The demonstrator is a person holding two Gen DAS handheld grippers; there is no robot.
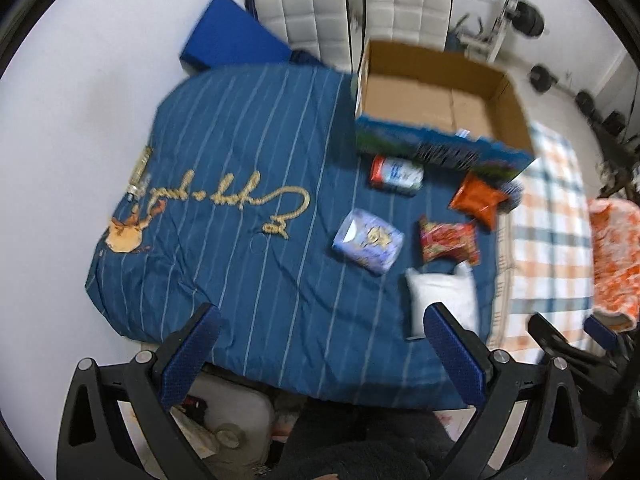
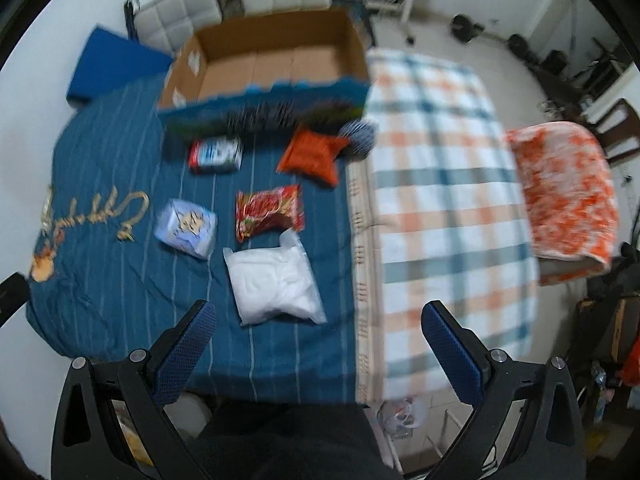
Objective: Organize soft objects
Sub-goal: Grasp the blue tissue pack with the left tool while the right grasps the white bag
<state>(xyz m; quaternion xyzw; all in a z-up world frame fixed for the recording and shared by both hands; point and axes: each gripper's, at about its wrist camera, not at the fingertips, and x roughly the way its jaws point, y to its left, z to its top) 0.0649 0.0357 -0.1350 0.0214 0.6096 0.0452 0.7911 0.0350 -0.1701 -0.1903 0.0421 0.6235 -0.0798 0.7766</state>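
Note:
Several soft packets lie on a blue striped blanket [image 1: 240,240]: a white bag [image 1: 440,300] [image 2: 276,284], a light blue pack [image 1: 368,240] [image 2: 186,228], a red snack packet [image 1: 448,240] [image 2: 268,212], an orange packet [image 1: 476,198] [image 2: 312,154], a red-and-white pack [image 1: 396,172] [image 2: 216,154] and a striped ball [image 2: 358,134]. An open cardboard box [image 1: 440,100] [image 2: 272,64] stands behind them. My left gripper [image 1: 320,328] is open and empty, held above the blanket's near edge. My right gripper [image 2: 320,324] is open and empty, just right of the white bag. The right gripper also shows in the left wrist view [image 1: 568,332].
A checked orange-and-blue blanket [image 2: 440,200] lies right of the blue one. An orange-white folded cloth [image 2: 568,192] sits further right. A blue cushion [image 1: 232,40] and white padded chairs [image 1: 360,12] stand behind. Exercise gear [image 1: 516,16] lines the far wall.

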